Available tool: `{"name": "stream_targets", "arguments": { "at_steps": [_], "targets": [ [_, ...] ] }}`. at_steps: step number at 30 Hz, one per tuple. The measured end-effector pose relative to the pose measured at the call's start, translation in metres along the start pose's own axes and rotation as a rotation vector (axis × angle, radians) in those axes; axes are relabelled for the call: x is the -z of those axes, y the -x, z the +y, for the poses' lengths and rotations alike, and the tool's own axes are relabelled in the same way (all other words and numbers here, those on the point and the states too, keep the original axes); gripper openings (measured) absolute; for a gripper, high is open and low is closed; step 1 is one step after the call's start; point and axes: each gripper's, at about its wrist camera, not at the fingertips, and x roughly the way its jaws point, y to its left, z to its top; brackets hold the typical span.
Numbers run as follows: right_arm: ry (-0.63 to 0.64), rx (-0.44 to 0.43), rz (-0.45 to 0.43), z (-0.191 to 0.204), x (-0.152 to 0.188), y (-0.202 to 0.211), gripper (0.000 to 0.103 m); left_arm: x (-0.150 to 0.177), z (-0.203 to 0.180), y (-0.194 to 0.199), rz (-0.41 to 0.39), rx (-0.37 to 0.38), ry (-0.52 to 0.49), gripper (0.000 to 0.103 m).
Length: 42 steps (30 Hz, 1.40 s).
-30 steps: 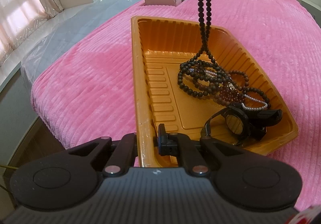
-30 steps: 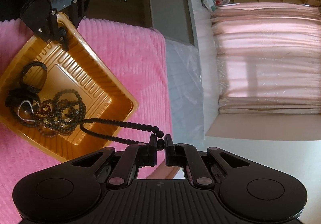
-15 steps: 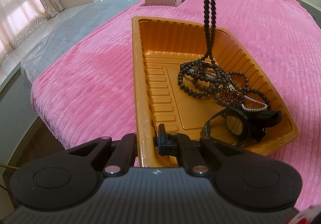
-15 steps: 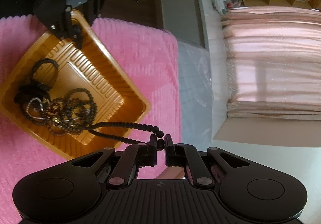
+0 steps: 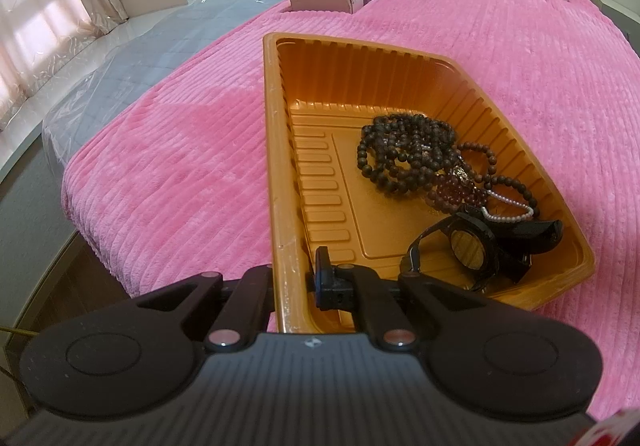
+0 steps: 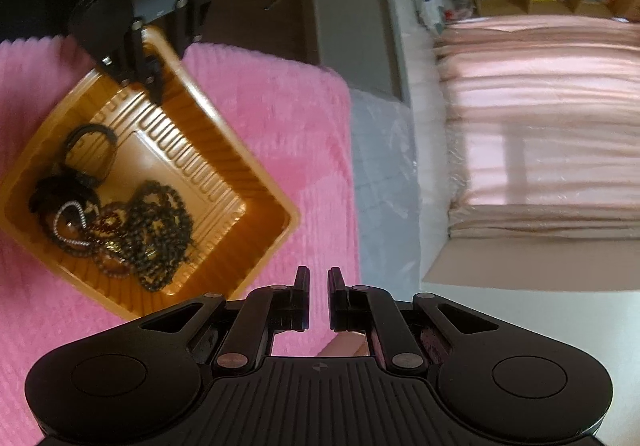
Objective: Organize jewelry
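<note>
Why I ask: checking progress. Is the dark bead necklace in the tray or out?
In. The dark bead necklace lies coiled on the floor of the orange tray.

Both the left gripper [image 5: 294,278] and right gripper [image 6: 318,298] are matte black, with ribbed housings and silvery pivot screws

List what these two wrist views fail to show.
- Left wrist view: one finger of the left hand-held gripper is hidden behind the wall of the orange tray.
- Both views: the number of separate strands in the bead pile cannot be told, because they overlap.
- Right wrist view: the watch is a dark blur and its dial is unreadable.
- Right wrist view: the orange tray's leftmost corner is cut off by the frame edge.
</note>
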Motion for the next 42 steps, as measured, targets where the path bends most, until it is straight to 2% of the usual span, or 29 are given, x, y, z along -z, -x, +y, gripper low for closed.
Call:
{"name": "stream_targets", "arguments": {
  "at_steps": [6, 10, 16, 21, 22, 23, 24, 25, 27, 32, 34, 37, 40, 42],
  "targets": [
    [-0.077, 0.022, 0.009, 0.003, 0.008, 0.01, 0.007, 0.0, 0.0, 0.0, -0.001, 0.0, 0.001, 0.003],
    [-0.204, 0.026, 0.002, 0.008, 0.018, 0.018, 0.007, 0.0, 0.001, 0.0, -0.001, 0.003, 0.005, 0.003],
    [-0.579, -0.002, 0.006, 0.023, 0.045, 0.031, 0.007, 0.0, 0.001, 0.001, -0.001, 0.003, 0.006, 0.003],
    [-0.997, -0.082, 0.048, 0.05, 0.077, 0.042, 0.008, 0.002, 0.001, 0.0, 0.0, 0.008, 0.012, 0.003],
    [-1.098, -0.109, 0.046, 0.059, 0.084, 0.045, 0.016, 0.003, 0.001, 0.001, 0.0, 0.012, 0.016, 0.003],
    [-1.18, -0.122, 0.043, 0.067, 0.09, 0.049, 0.038, 0.003, 0.002, 0.001, -0.001, 0.015, 0.019, 0.003],
    [-1.266, -0.119, 0.035, 0.078, 0.094, 0.054, 0.053, 0.004, 0.002, 0.001, 0.0, 0.017, 0.023, 0.003],
    [-1.329, -0.112, 0.025, 0.086, 0.097, 0.059, 0.073, 0.004, 0.002, 0.001, 0.001, 0.019, 0.026, 0.003],
    [-1.454, -0.125, -0.003, 0.107, 0.1, 0.071, 0.075, 0.004, 0.002, 0.001, 0.002, 0.022, 0.028, 0.004],
    [-1.667, -0.095, 0.029, 0.147, 0.1, 0.099, 0.075, 0.007, 0.009, 0.002, -0.003, 0.052, 0.081, 0.005],
    [-1.711, -0.091, 0.049, 0.154, 0.102, 0.109, 0.075, 0.009, 0.013, 0.003, -0.006, 0.075, 0.118, 0.006],
    [-1.745, -0.035, 0.101, 0.163, 0.107, 0.129, 0.075, 0.014, 0.02, 0.006, -0.012, 0.099, 0.159, 0.01],
    [-1.836, 0.021, 0.107, 0.167, 0.116, 0.148, 0.075, 0.022, 0.026, 0.012, -0.024, 0.125, 0.212, 0.019],
    [-1.896, 0.052, 0.101, 0.17, 0.124, 0.16, 0.075, 0.027, 0.029, 0.021, -0.041, 0.109, 0.236, 0.022]
  ]
}}
